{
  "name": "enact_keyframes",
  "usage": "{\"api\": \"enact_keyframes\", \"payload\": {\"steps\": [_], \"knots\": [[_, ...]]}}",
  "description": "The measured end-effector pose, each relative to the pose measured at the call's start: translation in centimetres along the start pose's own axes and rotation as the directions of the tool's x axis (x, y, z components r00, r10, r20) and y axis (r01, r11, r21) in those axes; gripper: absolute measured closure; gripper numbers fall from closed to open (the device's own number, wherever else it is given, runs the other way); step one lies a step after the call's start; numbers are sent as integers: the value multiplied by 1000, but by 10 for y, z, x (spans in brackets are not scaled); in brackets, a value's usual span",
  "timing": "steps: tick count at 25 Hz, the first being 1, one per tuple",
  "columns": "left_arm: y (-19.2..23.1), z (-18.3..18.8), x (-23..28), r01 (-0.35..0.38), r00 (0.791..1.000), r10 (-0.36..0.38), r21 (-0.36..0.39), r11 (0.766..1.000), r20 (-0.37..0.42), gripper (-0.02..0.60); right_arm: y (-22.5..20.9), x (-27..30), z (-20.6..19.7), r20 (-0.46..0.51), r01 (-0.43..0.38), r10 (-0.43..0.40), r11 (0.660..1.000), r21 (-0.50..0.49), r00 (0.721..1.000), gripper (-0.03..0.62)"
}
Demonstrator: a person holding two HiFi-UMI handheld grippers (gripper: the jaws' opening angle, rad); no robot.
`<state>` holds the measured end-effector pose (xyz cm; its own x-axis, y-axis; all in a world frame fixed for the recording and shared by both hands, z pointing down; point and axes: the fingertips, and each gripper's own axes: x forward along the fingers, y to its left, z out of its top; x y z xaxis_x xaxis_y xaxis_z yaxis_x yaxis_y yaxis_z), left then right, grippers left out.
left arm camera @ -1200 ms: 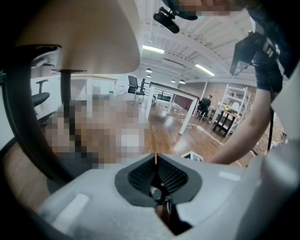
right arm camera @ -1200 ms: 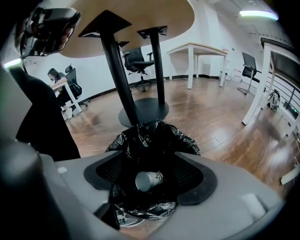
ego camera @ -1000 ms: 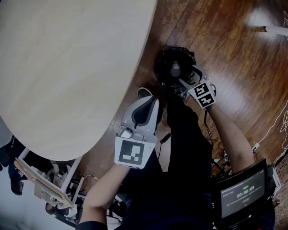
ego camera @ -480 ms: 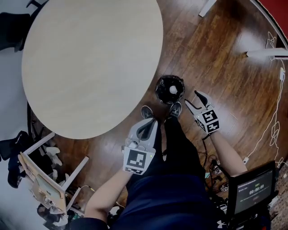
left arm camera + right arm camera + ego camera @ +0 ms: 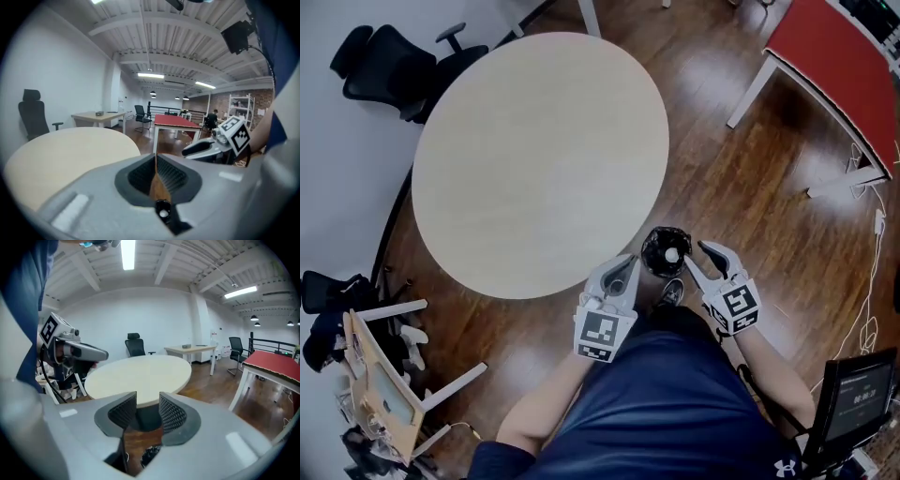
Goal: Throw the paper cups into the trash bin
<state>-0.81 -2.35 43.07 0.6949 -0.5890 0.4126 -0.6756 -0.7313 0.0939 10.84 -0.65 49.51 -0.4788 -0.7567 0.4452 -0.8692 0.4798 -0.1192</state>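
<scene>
You stand with the trash bin (image 5: 655, 242) at your feet, a paper cup (image 5: 672, 254) already inside; the right gripper (image 5: 697, 255), just beside its rim, is closing on nothing, and the left gripper (image 5: 623, 266) is clamped together, empty

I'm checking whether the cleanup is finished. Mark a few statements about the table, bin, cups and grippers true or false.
The round table is bare. True.
The trash bin stands on the table. False: it stands on the floor beside it.
A white paper cup lies in the bin. True.
The right gripper holds a cup. False: its jaws are closing with nothing between them.
The left gripper is wide open. False: its jaws are together.
</scene>
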Motion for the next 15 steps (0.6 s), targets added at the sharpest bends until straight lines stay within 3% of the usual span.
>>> {"api": "enact_keyframes", "payload": {"steps": [3, 7, 15], "knots": [[13, 8, -11, -35, 999, 34, 7, 999, 36, 568, 16, 4, 40, 80, -15, 18, 999, -42, 997, 495], [21, 16, -17, -73, 995, 74, -26, 997, 73, 569, 30, 8, 75, 149, -37, 47, 997, -72, 988, 525], [32, 19, -27, -95, 990, 100, -46, 994, 97, 569, 52, 19, 82, 155, -61, 72, 996, -71, 985, 557]]}}
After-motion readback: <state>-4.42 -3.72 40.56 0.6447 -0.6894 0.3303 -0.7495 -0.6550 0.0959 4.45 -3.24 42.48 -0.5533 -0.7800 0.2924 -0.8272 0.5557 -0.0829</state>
